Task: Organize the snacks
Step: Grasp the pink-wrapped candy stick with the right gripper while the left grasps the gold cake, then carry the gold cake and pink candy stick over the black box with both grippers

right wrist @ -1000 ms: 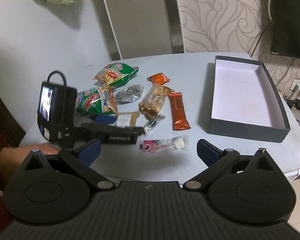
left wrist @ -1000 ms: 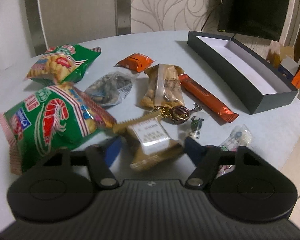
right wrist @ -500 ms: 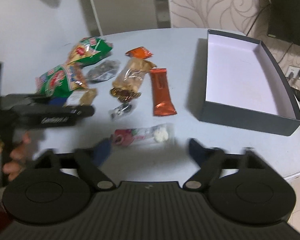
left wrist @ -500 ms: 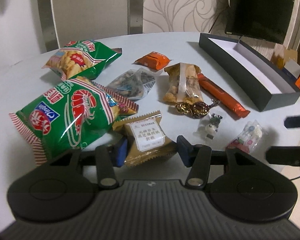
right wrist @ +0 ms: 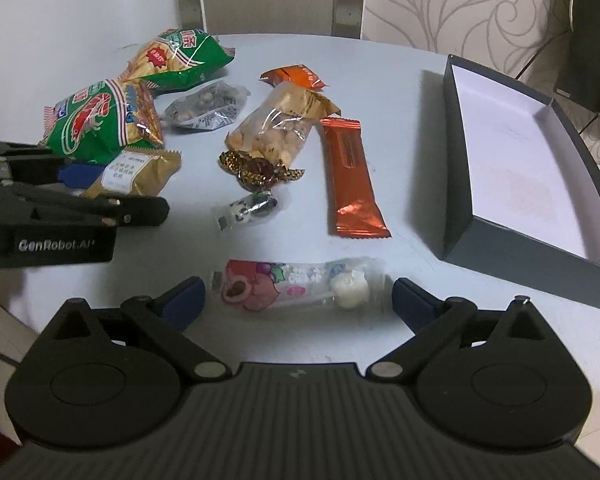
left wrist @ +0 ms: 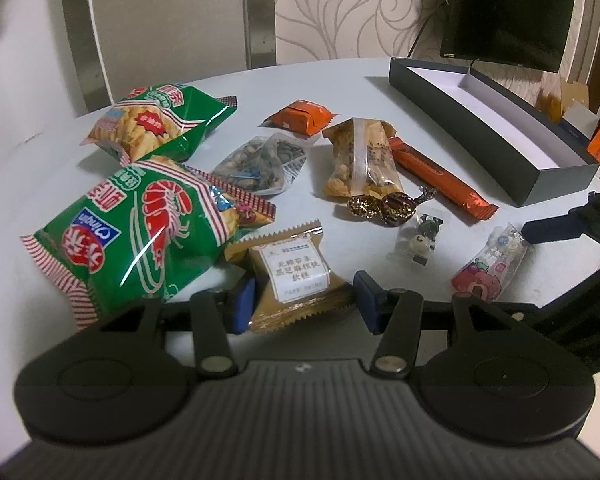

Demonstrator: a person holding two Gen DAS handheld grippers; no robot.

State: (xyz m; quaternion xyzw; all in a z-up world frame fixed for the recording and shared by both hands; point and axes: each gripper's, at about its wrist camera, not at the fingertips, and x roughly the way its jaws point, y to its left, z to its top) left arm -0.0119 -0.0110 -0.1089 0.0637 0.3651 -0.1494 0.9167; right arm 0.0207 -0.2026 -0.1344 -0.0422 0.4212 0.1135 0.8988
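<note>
The left gripper point(left wrist: 304, 300) is closing its jaws around the brown biscuit packet point(left wrist: 293, 276); the left pad is touching the wrapper's crimped edge, while the right pad is standing just beside the other edge, so a firm clamp is not confirmed. The right gripper point(right wrist: 297, 300) is holding its jaws wide, straddling the pink candy packet point(right wrist: 295, 286) end to end without pressing on it.

Progress: the dark box point(right wrist: 540, 256) is showing only its bare white floor, so no snack is stowed yet. Judging from this, sorting is only starting (two pickups are being prepared at once).

Locations, all relative to the dark box:
- The orange bar point(right wrist: 352, 176) is lying nearest, just beside its long wall.
- The pink candy packet is lying near its front corner.
- The clear nut bag point(right wrist: 275, 128), the foil sweets point(right wrist: 259, 170) and a small wrapped sweet point(right wrist: 245, 210) are sitting further off.
- The small orange pack point(right wrist: 295, 76) and the seed pouch point(right wrist: 205, 110) are resting beyond those.
- The brown biscuit packet and two green shrimp-chip bags point(left wrist: 139, 224) are lying farthest away.

Every item is resting on the pale counter point(right wrist: 380, 64). The brown biscuit packet is flat, bearing a white printed label, with serrated seams.
</note>
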